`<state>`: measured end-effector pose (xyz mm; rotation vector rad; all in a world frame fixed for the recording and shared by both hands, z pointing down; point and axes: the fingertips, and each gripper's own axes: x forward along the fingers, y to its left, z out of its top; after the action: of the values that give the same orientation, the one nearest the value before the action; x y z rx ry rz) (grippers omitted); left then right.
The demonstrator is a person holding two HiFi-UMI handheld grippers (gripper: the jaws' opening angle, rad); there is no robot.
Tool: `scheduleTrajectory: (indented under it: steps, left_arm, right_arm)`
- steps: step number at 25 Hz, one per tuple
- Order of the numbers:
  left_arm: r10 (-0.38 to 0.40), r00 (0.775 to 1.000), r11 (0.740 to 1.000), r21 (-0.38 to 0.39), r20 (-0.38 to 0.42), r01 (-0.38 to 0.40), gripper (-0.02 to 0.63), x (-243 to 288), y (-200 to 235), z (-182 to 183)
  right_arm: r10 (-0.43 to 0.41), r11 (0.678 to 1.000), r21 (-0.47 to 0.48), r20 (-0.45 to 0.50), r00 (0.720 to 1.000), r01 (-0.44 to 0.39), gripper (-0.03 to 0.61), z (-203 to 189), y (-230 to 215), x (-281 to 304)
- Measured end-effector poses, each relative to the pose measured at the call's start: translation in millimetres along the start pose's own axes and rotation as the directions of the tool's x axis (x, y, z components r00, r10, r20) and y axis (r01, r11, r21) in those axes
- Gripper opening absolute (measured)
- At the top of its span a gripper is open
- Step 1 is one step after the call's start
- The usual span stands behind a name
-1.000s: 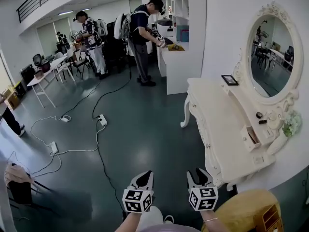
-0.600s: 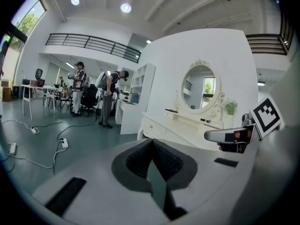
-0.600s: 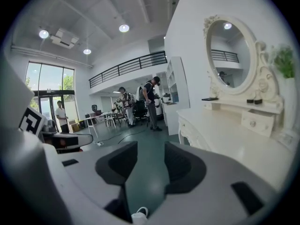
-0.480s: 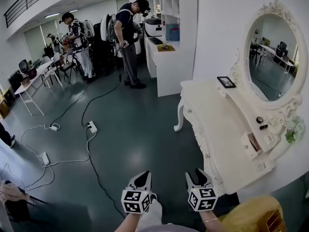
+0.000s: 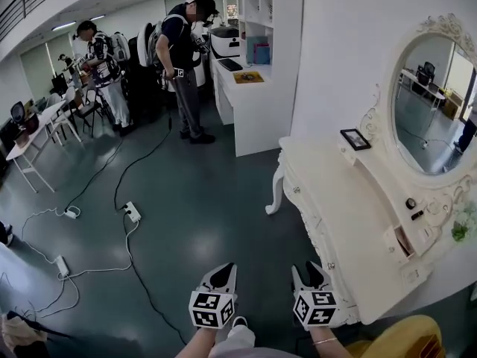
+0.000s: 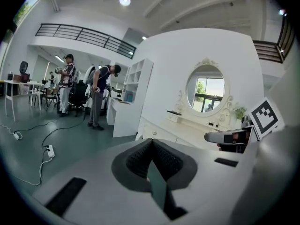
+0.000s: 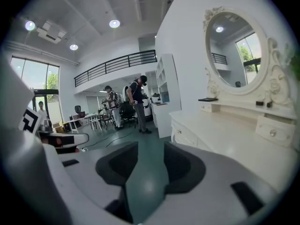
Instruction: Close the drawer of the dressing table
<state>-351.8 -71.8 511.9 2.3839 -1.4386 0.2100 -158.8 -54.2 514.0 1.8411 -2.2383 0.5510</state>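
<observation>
**Closing in on the open drawer**

Since a second ago the dressing table [image 5: 350,207] has grown larger along the right of the head view, and its small open drawer [image 5: 405,242] has slid toward the lower right corner, below the mirror [image 5: 436,99]. Both tools sit at the bottom centre. The left gripper [image 5: 222,273] has its jaws together. The right gripper [image 5: 308,274] stands just beside the table's near edge, well short of the drawer.

In the left gripper view, the left gripper [image 6: 151,143] has its pads meeting at the tips, with nothing caught between them. The table [image 6: 187,132] lies at centre right.

In the right gripper view, the right gripper [image 7: 150,149] is wide open and empty. Its jaws have just been opening, then easing in a touch. The table top [image 7: 225,135] fills the right side.

Judging from this, the approach is not finished. To close the drawer well, bring the right gripper square to its front and push straight along its slide, slowly, so it does not jam.
</observation>
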Motion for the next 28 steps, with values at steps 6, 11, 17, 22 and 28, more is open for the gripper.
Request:
scheduleTrajectory:
  steps: [6,11,17,22,28]
  left_arm:
    - [-0.07,0.998,0.997,0.019,-0.01,0.07,0.0,43.6,20.0,19.7]
    - [-0.133,0.991,0.991,0.029,-0.036,0.134,0.002,71.0,20.9,25.0]
    - [-0.197,0.977,0.979,0.033,-0.081,0.2,0.001,108.9,-0.3,20.5]
    - [-0.267,0.958,0.961,0.049,-0.104,0.274,0.001,150.4,-36.6,25.7]
    - [-0.335,0.935,0.936,0.077,-0.117,0.344,0.001,196.4,-89.7,36.1]
  right_arm:
    - [-0.078,0.996,0.033,0.0,0.997,0.078,0.163,10.4,-6.3,32.8]
    - [-0.146,0.988,0.053,-0.001,0.989,0.146,0.161,15.4,-18.1,40.2]
    - [-0.206,0.974,0.086,-0.027,0.978,0.208,0.156,10.7,-51.1,40.1]
    - [-0.278,0.954,0.119,0.001,0.961,0.276,0.152,25.1,-97.3,38.9]
    - [-0.351,0.929,0.138,0.021,0.936,0.345,0.149,39.9,-158.1,30.7]
